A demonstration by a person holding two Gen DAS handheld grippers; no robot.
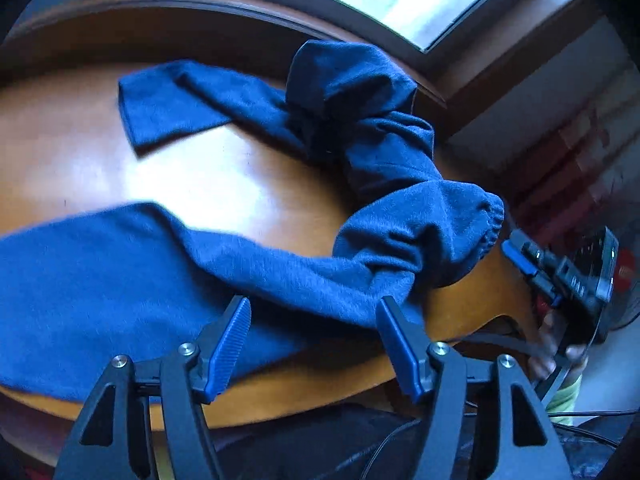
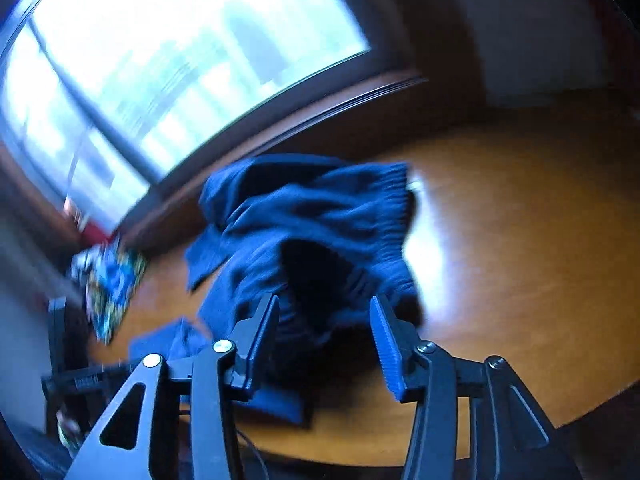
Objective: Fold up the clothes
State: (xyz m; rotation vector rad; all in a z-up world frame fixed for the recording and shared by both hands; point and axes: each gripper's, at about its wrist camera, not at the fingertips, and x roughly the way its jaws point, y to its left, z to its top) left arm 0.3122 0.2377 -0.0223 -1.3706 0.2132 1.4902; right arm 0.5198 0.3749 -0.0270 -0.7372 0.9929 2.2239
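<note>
**Blue sweater lay crumpled on the wooden table, both grippers spread**

The dark blue knit sweater (image 1: 304, 216) sprawled across the glossy round wooden table (image 1: 208, 184). One sleeve (image 1: 172, 108) reached flat toward the far side, another broad stretch of cloth ran to the near-left edge, and the middle was bunched into a twisted heap near the table's right rim. A gathered ribbed cuff (image 1: 490, 224) poked out of that heap.

The left gripper (image 1: 314, 320) hung over the near edge with its fingers wide apart — nothing between them, the blue ribbed pads (image 1: 232, 344) just above the cloth. Whether they touched it could not be told.

In the right wrist view, which was blurred, the right gripper (image 2: 324, 312) also stood spread, its fingers flanking a dark fold of the sweater (image 2: 304, 224) without clamping it. The ribbed hem (image 2: 394, 208) stood up on the right of the pile.

A patterned blue-and-yellow object (image 2: 112, 284) lay at the table's far-left edge — too blurred to identify. A bright window (image 2: 168, 52) filled the background.
</note>
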